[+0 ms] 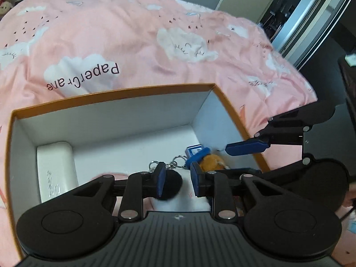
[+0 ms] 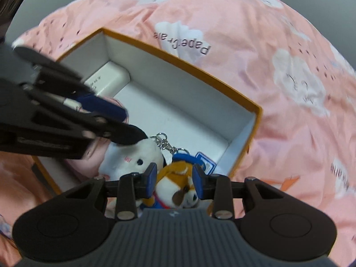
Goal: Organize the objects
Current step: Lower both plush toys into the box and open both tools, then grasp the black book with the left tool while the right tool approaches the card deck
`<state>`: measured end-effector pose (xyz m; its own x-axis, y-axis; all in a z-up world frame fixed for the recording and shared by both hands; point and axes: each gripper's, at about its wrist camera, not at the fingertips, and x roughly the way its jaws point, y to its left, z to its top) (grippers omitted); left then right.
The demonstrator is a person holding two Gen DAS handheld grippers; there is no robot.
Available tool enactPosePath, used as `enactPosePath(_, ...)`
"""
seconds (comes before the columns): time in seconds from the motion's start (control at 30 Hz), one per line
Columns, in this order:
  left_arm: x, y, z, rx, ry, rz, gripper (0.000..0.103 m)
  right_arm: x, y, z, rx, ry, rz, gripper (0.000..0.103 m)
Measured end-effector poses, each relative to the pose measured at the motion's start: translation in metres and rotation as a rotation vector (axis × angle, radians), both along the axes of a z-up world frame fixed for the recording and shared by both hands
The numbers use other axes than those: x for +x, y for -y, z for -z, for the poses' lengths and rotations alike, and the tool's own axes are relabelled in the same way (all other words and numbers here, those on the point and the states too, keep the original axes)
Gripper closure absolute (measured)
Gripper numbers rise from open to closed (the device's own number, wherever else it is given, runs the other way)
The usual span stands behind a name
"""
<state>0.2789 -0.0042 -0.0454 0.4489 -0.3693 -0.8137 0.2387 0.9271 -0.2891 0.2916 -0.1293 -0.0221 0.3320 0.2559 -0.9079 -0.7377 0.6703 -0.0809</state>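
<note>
The left gripper [image 1: 178,181] stands over the near part of an open rectangular cardboard box [image 1: 115,93] with an orange rim and white inside walls; its blue pads are drawn narrow around a white plush toy with a black ear [image 1: 171,187], and the left pad lies against the black ear, though whether the right pad presses the white body cannot be told. The right gripper [image 2: 174,179] reaches into the near right corner of the same box, its jaws likewise narrow, with the head of an orange-and-white plush dog [image 2: 178,187] between the blue pads; the pads sit just beside the head on both sides, and firm contact cannot be confirmed. Both toys lie inside the box, side by side, the white one left of the dog. Count inside the box: two plush toys, each with a metal key ring [image 2: 162,139], one blue-and-white card [image 2: 207,163] near the right wall, and one white rounded rectangular case [image 1: 56,169] against the left wall. The box rests on one pink quilt printed with white clouds [image 1: 133,33].
</note>
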Motion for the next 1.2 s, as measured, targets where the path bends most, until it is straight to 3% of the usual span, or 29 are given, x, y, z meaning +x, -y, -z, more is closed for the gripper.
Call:
enactPosePath(0.13, 0.003, 0.002, 0.016, 0.026, -0.044, 0.018, 0.073, 0.011, -0.007, 0.016, -0.045, 0.002, -0.039, 0.069)
enactPosePath(0.2, 0.003, 0.001, 0.021, 0.038, -0.050, 0.017, 0.074, 0.015, -0.008, 0.024, -0.056, -0.018, -0.039, 0.080)
enactPosePath(0.33, 0.005, -0.004, 0.028, 0.005, -0.080, 0.026, 0.075, 0.020, -0.005, 0.031, -0.053, -0.085, -0.009, 0.081)
enactPosePath(0.43, 0.004, 0.002, 0.029, 0.027, -0.072, 0.053, 0.075, 0.024, -0.004, 0.031, -0.057, -0.127, 0.011, 0.081)
enactPosePath(0.63, 0.000, 0.004, 0.026, 0.039, -0.032, 0.030, 0.075, 0.021, -0.004, 0.030, -0.042, -0.112, 0.007, 0.081)
enactPosePath(0.73, -0.011, -0.002, 0.011, 0.013, 0.052, 0.009, 0.075, 0.013, 0.007, 0.017, 0.024, -0.074, 0.045, 0.079)
enactPosePath(0.8, -0.025, -0.006, -0.003, 0.008, 0.123, -0.008, 0.075, 0.005, 0.016, 0.003, 0.081, -0.042, 0.091, 0.072)
enactPosePath(0.97, -0.066, -0.007, -0.042, 0.045, 0.290, -0.046, 0.075, -0.028, 0.038, -0.030, 0.252, 0.012, 0.171, 0.070)
enactPosePath(1.2, -0.125, -0.017, -0.074, 0.074, 0.412, -0.111, 0.059, -0.099, 0.063, -0.056, 0.482, 0.169, 0.230, 0.047)
